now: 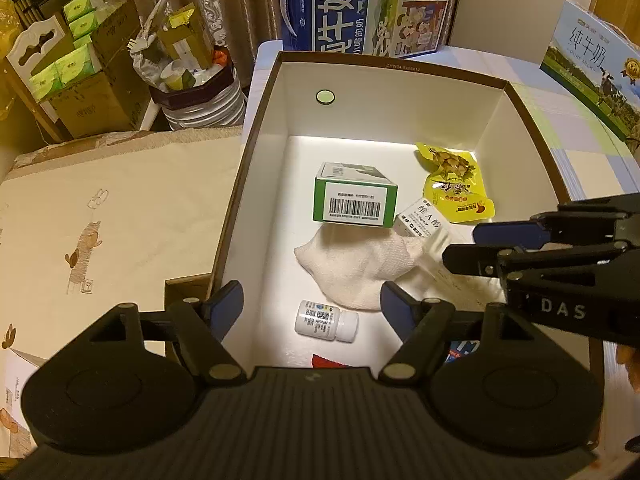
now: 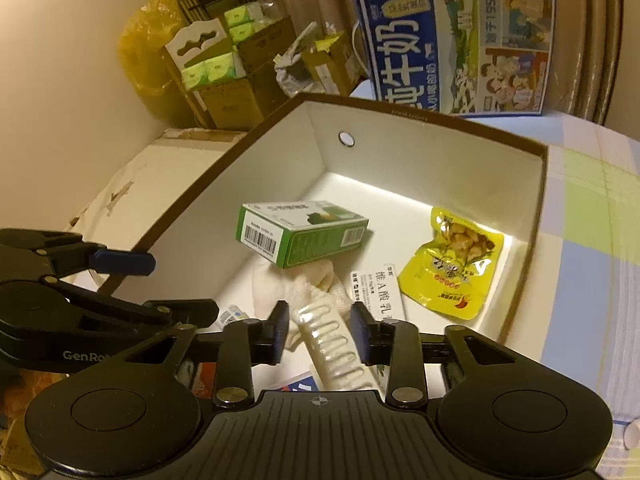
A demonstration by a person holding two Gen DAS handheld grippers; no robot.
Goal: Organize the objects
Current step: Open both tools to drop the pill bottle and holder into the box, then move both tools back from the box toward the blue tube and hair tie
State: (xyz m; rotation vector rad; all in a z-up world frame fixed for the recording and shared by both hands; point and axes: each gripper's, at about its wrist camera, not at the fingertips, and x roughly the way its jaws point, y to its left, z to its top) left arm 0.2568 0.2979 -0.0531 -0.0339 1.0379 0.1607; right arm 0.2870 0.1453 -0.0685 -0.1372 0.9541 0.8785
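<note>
An open box with white walls point(image 1: 400, 112) point(image 2: 420, 160) and a brown rim holds a green carton point(image 1: 354, 196) point(image 2: 300, 232), a yellow snack packet point(image 1: 456, 184) point(image 2: 452, 268), a small white box with print point(image 1: 424, 218) point(image 2: 384, 288), a white cloth point(image 1: 352, 268) point(image 2: 308, 284) and a small pill bottle point(image 1: 326, 321) point(image 2: 232, 316). My left gripper point(image 1: 312, 312) point(image 2: 184, 286) hangs open above the bottle, holding nothing. My right gripper point(image 2: 322, 334) point(image 1: 460, 246) is open; a white ribbed item point(image 2: 336, 344) lies between its fingers, with a gap on the left side.
A blue milk carton point(image 1: 340, 8) point(image 2: 452, 44) stands behind the box, another milk carton point(image 1: 592, 68) to its right. The box rests on a checked cloth point(image 2: 580, 240). A cream cover point(image 1: 100, 220) lies left; cardboard boxes point(image 1: 88, 60) crowd the back left.
</note>
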